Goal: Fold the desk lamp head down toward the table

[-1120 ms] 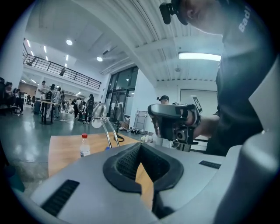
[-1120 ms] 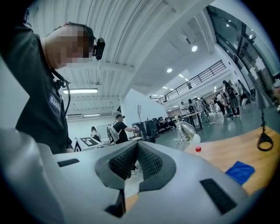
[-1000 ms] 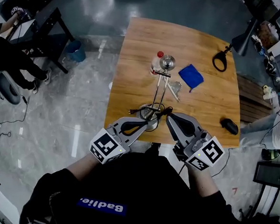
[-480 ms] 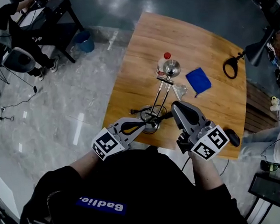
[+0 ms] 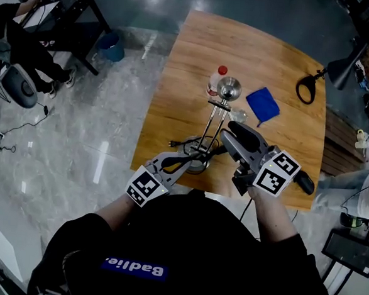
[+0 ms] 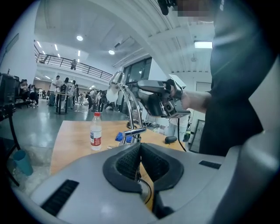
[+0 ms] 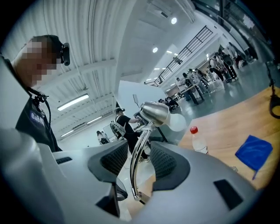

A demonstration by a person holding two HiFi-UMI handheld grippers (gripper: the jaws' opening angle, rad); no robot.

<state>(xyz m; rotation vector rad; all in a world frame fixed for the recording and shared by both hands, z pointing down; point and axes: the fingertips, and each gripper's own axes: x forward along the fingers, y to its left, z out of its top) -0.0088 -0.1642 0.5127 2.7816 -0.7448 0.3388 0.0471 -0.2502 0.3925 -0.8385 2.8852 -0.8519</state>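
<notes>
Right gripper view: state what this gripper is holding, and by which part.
Nothing is gripped. The right gripper stands with jaws apart either side of the chrome desk lamp, around its curved arm below the head, a gap on each side.

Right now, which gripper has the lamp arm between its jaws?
The right gripper: its jaws stand apart around the chrome lamp arm. The left gripper has its jaws together.

A wooden desk stands on a polished grey marble floor in a tall white hall; round ceiling lights glow above a railed balcony, with a black workbench and blue bin nearby.
</notes>
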